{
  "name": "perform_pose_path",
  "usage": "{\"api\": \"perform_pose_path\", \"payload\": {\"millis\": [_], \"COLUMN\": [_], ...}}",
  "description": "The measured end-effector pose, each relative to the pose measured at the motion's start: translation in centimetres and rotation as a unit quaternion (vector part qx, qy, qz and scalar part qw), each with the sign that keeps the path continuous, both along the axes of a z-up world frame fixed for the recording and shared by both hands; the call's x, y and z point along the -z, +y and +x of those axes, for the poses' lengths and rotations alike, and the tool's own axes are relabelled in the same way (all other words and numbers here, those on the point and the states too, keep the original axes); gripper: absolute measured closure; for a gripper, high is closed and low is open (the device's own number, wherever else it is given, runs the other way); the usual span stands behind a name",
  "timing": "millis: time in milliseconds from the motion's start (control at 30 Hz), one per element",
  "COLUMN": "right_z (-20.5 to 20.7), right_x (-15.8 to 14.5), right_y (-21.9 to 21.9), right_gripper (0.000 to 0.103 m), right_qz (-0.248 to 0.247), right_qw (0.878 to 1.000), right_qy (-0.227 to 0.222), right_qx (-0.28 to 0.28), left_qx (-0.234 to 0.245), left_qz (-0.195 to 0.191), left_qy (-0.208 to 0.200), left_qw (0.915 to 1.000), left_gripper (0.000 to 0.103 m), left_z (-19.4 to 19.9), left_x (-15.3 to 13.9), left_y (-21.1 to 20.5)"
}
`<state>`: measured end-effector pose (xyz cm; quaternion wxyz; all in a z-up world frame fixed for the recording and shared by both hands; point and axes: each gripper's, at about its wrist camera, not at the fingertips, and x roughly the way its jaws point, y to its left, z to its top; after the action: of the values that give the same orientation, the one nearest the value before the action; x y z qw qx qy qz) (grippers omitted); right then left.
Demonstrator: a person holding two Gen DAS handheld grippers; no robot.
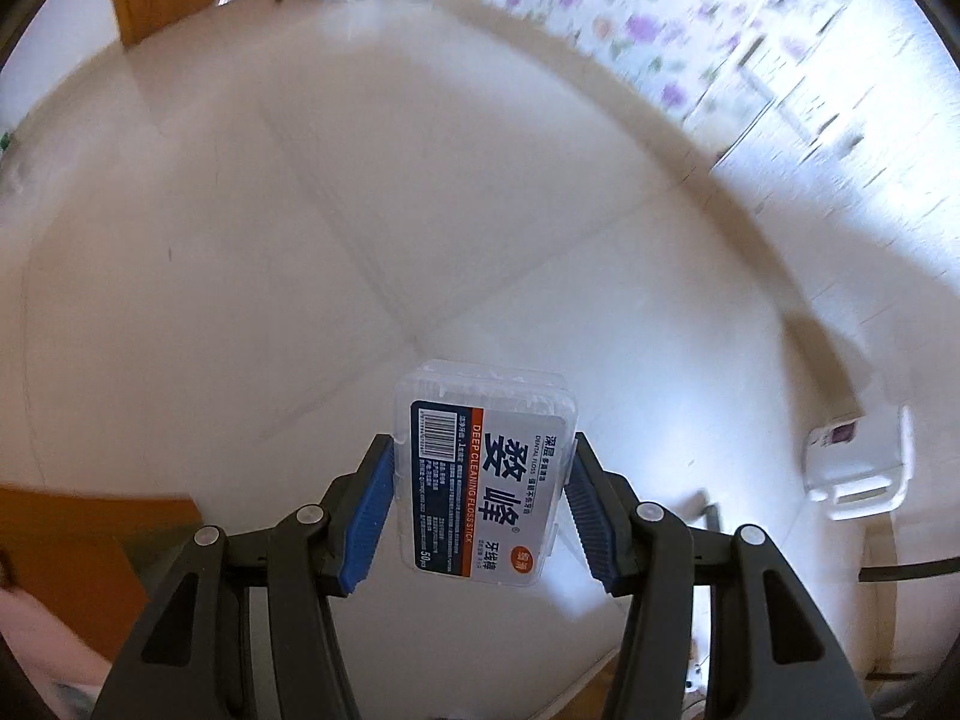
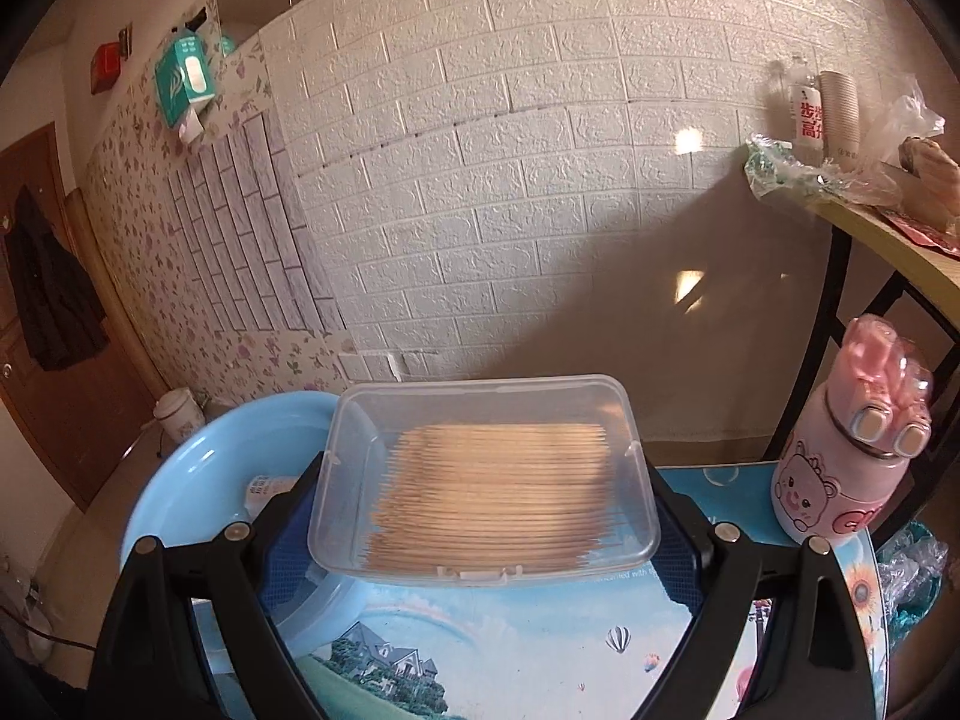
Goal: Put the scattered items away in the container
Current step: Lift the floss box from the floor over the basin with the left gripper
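Note:
My left gripper (image 1: 480,480) is shut on a clear dental floss stick box (image 1: 486,468) with a dark blue label, held in the air above a pale tiled floor. My right gripper (image 2: 480,498) is shut on a clear plastic box of wooden toothpicks (image 2: 486,480), held above the table. A light blue plastic basin (image 2: 204,480) stands on the table just left of and behind the toothpick box, with a small packet (image 2: 267,487) lying inside it.
A pink cartoon water bottle (image 2: 852,444) stands on the printed tablecloth (image 2: 510,630) at the right. A side table (image 2: 888,228) with bottles and bags is at the far right. A white cup (image 2: 180,414) stands by the floral wall. A white stool (image 1: 858,468) is on the floor.

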<state>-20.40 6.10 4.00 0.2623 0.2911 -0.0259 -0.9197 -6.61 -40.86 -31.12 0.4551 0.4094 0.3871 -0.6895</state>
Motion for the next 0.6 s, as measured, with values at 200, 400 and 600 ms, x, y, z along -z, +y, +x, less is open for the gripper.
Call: {"api": "perform_pose_path", "payload": {"millis": [200, 400, 600], "right_z": [2.5, 4.5, 6.4], "right_x": [-1.7, -2.2, -2.3], "right_y": [1.7, 2.2, 1.7], "right_gripper": [0.010, 0.010, 0.010], "right_qz": [-0.019, -0.026, -0.030], "right_qw": [1.000, 0.999, 0.999], "right_qy": [0.018, 0.014, 0.015], "right_qx": [-0.001, -0.012, -0.032], "left_qx": [0.000, 0.040, 0.115], "left_qz": [-0.061, -0.138, -0.222], "left_qy": [0.028, 0.075, 0.121], "left_qw": [0.9978, 0.9867, 0.9606], "left_gripper": [0.050, 0.050, 0.050], "left_z": [5.8, 10.0, 9.1], "left_x": [-6.0, -13.4, -21.7], "left_y": [-3.1, -2.1, 2.3]}}
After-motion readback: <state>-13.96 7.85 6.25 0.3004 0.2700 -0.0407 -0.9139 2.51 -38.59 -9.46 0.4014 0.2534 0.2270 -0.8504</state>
